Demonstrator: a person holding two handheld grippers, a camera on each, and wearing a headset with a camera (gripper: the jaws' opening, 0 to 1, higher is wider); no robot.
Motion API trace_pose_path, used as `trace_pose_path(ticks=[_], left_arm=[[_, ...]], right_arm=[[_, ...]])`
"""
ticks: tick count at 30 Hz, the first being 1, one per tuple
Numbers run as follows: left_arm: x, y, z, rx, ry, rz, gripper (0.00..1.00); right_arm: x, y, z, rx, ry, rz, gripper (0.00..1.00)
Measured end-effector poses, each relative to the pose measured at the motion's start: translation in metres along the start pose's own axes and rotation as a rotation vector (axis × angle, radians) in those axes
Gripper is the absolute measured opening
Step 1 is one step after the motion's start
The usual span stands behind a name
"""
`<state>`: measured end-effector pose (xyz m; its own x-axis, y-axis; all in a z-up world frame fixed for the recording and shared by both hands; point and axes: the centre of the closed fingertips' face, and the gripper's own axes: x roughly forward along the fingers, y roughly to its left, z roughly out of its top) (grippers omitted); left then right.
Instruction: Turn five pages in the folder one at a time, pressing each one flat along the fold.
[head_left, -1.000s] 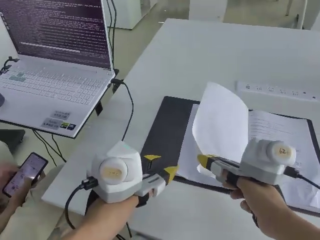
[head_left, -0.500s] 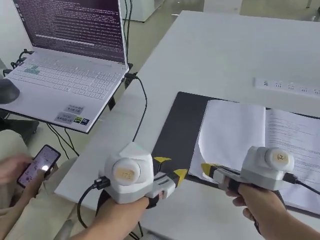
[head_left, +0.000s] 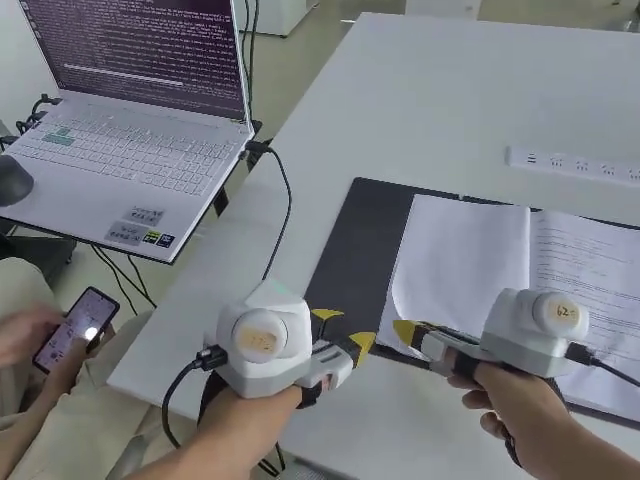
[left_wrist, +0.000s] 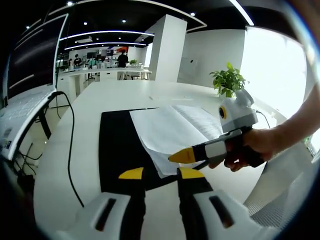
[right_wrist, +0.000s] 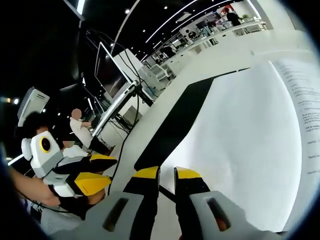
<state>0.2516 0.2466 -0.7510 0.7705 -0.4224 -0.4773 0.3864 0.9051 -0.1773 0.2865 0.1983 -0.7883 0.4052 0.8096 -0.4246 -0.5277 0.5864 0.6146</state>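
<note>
We see the left gripper (head_left: 343, 330) released, its yellow-tipped jaws apart with nothing between them, hovering over the table's (head_left: 420, 100) near edge just beside the black folder's (head_left: 350, 250) lower left corner. The right gripper (head_left: 405, 332) has its jaws drawn close, with a thin slit left between them in the right gripper view. Its tips sit at the near corner of the turned page (head_left: 460, 260), and we cannot tell whether they pinch paper. That blank page lies on the folder's left half, slightly bowed, beside the printed page (head_left: 590, 270). The folder lies open near us. Farther off are a power strip (head_left: 575, 165) and, to the left, a laptop (head_left: 130, 120).
</note>
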Motion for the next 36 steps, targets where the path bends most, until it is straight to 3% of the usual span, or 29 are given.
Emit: trace_pose_path(ticks=[10,14,23,27,28,29,30,32,36], left_arm=[[0.028,-0.017,0.004,0.031,0.015,-0.039,0.23],[0.045,-0.024,0.002,0.049,0.024,-0.052,0.23],[0.079,-0.03,-0.02,0.098,0.058,-0.056,0.22],[0.086,-0.027,-0.032,0.108,0.09,-0.03,0.22],[0.086,-0.024,-0.039,0.117,0.119,-0.017,0.2],[0.086,-0.022,-0.034,0.161,0.075,-0.005,0.19],[0.084,-0.023,-0.04,0.14,0.097,-0.001,0.18],[0.083,-0.024,-0.038,0.159,0.063,-0.002,0.17],[0.082,-0.023,-0.038,0.163,0.044,0.002,0.18]], right_arm=[[-0.029,-0.013,0.027,0.03,-0.081,-0.005,0.09],[-0.038,-0.028,0.032,0.036,-0.094,-0.026,0.08],[-0.056,-0.06,0.043,0.042,-0.106,-0.063,0.08],[-0.063,-0.074,0.05,0.06,-0.117,-0.088,0.07],[-0.064,-0.079,0.052,0.063,-0.117,-0.095,0.07],[-0.066,-0.082,0.054,0.064,-0.122,-0.097,0.07],[-0.066,-0.086,0.055,0.07,-0.12,-0.1,0.07],[-0.068,-0.096,0.061,0.08,-0.121,-0.114,0.07],[-0.068,-0.108,0.069,0.094,-0.124,-0.127,0.08]])
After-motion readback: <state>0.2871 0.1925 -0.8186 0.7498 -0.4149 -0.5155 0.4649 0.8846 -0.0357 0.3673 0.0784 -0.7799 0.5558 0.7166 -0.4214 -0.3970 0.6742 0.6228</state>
